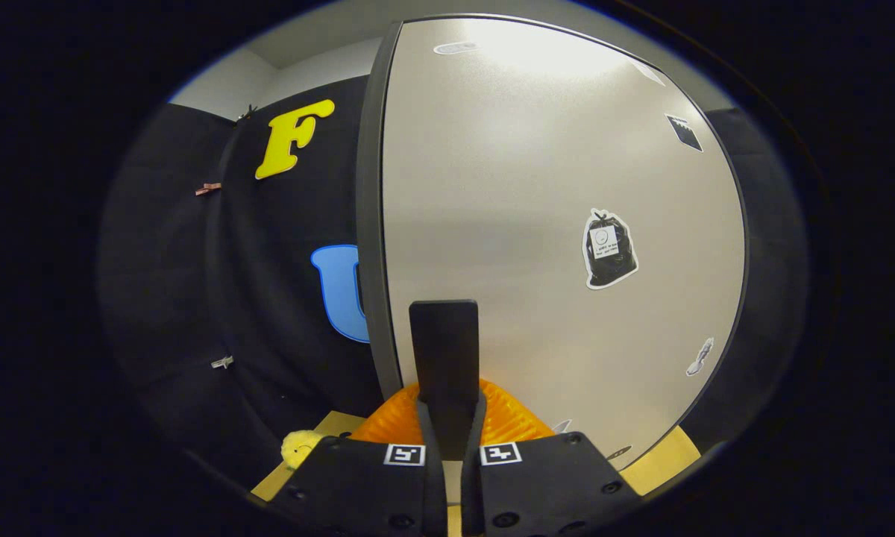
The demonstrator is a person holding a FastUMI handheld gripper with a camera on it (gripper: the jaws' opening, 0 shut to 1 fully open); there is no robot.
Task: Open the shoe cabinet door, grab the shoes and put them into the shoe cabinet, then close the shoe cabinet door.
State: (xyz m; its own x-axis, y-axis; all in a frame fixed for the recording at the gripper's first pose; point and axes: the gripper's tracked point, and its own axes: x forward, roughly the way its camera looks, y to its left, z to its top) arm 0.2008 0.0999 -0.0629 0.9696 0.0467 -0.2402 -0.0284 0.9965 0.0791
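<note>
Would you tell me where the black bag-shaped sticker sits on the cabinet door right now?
In the gripper view, the black bag-shaped sticker is on the pale cabinet door, beyond the closed gripper and to its right, roughly midway up the panel.

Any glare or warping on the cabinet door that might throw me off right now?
Gripper view: a bright glare patch washes out the top of the door; fisheye bends its dark edge into a curve; the stickers stay sharp; the gripper, fingers together, blocks the middle of the orange shoe behind them.
</note>
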